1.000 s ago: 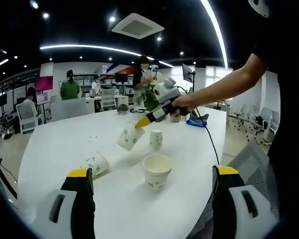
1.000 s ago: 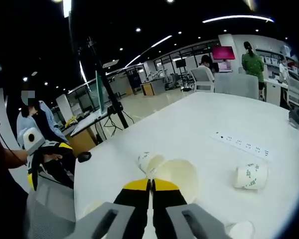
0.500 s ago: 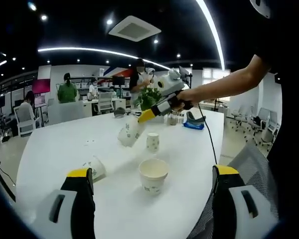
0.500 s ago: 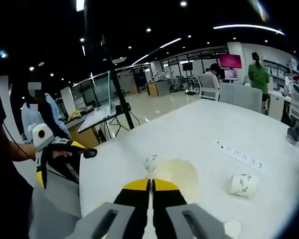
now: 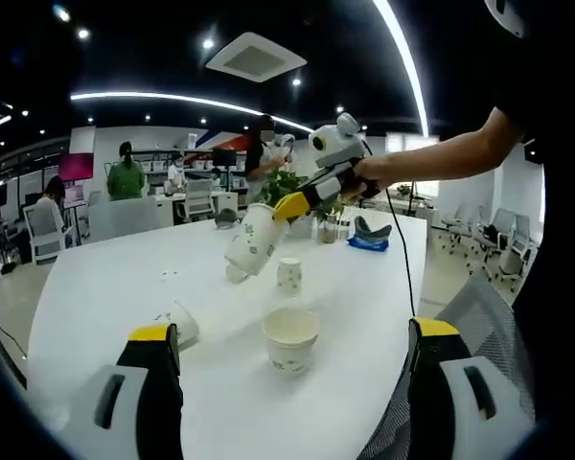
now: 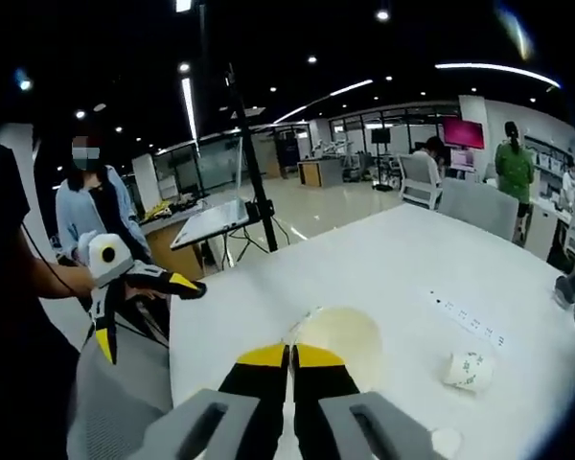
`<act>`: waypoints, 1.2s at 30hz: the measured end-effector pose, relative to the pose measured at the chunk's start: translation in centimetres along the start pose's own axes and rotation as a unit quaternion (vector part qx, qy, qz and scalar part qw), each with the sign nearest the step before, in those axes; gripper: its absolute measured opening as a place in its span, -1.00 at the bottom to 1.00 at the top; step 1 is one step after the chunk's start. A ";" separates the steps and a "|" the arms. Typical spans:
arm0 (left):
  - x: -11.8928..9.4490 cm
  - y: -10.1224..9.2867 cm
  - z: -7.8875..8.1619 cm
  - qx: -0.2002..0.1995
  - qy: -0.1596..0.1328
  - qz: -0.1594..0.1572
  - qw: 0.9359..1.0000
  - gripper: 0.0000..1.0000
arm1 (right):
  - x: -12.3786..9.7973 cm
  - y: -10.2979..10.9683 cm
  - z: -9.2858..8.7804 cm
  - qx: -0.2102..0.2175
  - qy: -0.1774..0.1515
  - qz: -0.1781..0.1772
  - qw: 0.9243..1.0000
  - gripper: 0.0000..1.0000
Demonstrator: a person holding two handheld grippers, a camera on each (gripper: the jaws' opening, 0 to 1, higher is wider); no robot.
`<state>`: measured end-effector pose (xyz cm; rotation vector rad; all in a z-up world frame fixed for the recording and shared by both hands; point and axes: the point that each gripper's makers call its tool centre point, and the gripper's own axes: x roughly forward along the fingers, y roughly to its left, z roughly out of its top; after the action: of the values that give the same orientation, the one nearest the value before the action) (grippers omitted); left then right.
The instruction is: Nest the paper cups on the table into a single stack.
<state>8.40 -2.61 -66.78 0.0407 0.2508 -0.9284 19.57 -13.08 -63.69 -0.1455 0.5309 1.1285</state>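
Yellow-tipped right tongs (image 5: 289, 204) pinch a tilted paper cup (image 5: 254, 240) aloft; left tongs (image 5: 287, 383) gape.

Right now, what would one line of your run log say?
right gripper: shut on paper cup, lifted off table | left gripper: open | upright cups: two | tipped cup: one

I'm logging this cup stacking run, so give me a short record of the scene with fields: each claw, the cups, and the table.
left claw: open, low over the table
right claw: shut on the held cup
held cup: in the air, tilted, gripped by its rim
upright cups: large cup near, small cup behind it
fallen cup: on its side
table: white, with a power strip
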 end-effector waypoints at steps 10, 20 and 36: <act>0.0 0.3 0.0 0.001 -0.002 0.000 1.000 0.98 | 0.2 2.5 -0.4 -0.032 0.029 0.021 0.999 -1.00; -0.2 0.3 -0.3 -0.001 -0.001 0.003 1.000 0.98 | 0.5 4.3 -1.7 -0.050 0.065 0.042 0.996 -1.00; -0.3 0.1 -0.3 -0.003 -0.001 0.004 1.000 0.98 | 1.2 6.1 -4.2 -0.075 0.114 0.068 0.988 -1.00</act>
<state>8.24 -2.31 -66.98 0.0360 0.2515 -0.9198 13.14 -10.99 -66.98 -0.3773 0.6655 1.2943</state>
